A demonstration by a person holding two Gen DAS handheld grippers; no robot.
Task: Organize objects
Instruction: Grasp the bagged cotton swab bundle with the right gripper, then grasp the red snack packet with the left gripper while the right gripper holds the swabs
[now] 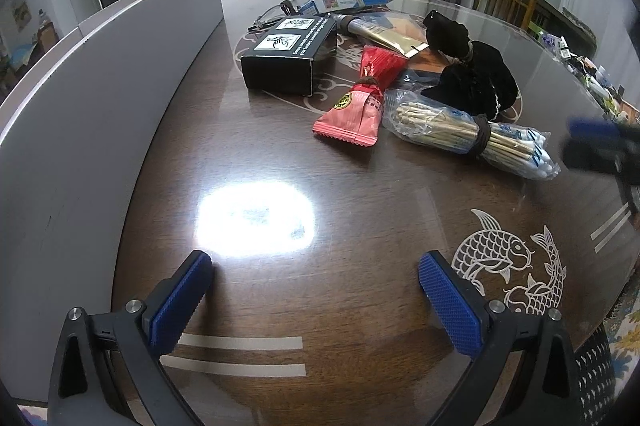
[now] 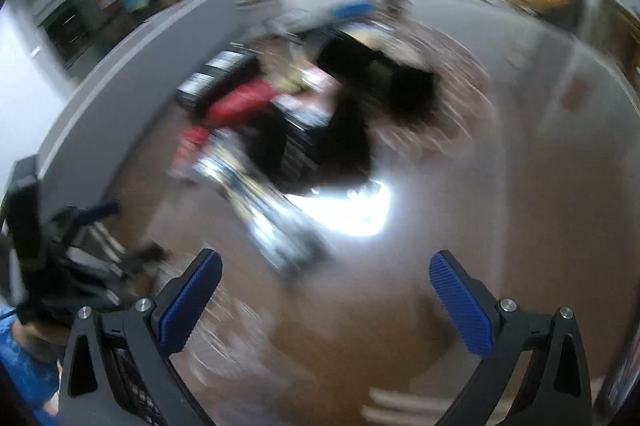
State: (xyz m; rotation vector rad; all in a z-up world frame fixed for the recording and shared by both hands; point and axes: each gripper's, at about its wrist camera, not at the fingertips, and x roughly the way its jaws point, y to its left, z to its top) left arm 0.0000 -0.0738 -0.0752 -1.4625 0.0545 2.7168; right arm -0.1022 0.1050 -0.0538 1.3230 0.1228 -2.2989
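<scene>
Starting nearest you, your left gripper (image 1: pixel 316 290) hangs over bare dark bench (image 1: pixel 360 326) with its jaws wide apart and nothing between them; a bright glare patch lies just ahead. Your right gripper (image 2: pixel 326 290) also has its jaws spread and empty, though its view is smeared by motion, so you cannot read fine detail there.

Next out, in the left wrist view, lies the bundle of chopsticks (image 1: pixel 472 136) in clear wrapping, bound by a dark band. It should be light and stiff, but the film looks slick, so take it across the band, where the sticks are cinched tight. Touching its left end is the pink snack packet (image 1: pixel 352 118): soft, crinkly, probably light. Pinch it flat across the body, not at the crimped edge.

Behind these sits the black cloth pouch (image 1: pixel 476 82), limp and likely to sag, so grip it at the tied neck. Left of it, the red packet (image 1: pixel 380 64) leans toward the black box (image 1: pixel 288 60), which is rigid cardboard; you would close on its short sides. Farther back is the gold tube (image 1: pixel 384 36), smooth and apt to roll.

A grey panel (image 1: pixel 100 86) borders the bench's left side. Everything is still heaped mid-bench, so the sorting looks barely begun.
</scene>
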